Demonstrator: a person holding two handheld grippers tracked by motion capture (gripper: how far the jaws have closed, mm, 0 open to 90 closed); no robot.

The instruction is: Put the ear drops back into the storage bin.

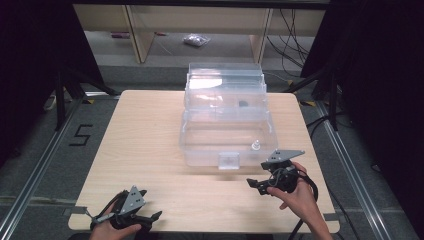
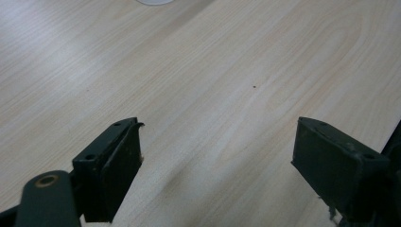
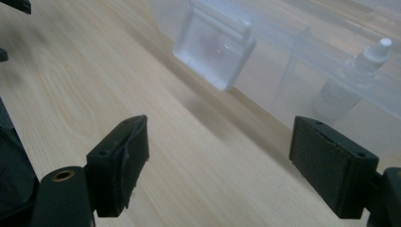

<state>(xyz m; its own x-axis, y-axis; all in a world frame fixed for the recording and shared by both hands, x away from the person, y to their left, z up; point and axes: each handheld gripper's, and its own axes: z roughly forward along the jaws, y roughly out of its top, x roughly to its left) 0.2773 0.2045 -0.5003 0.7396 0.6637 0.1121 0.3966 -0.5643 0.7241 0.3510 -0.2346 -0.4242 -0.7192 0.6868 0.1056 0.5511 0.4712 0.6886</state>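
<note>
Clear plastic box stands open mid-table, both grippers waiting empty at the near edge.

At the left, the left gripper rests low over bare wooden table, jaws spread wide with nothing between them, seemingly parked out of the way. Right of it, the box's front latch faces the person. A small white-capped bottle stands inside the front compartment. The right gripper hovers just before that corner, jaws wide and empty, likely lined up to reach in.

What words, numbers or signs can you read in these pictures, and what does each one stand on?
"5": black tape mark on the grey floor left of the table.
Small bottle inside the clear plastic box: its side shows faint marks, too blurred to read.
Nothing else is readable.
</note>
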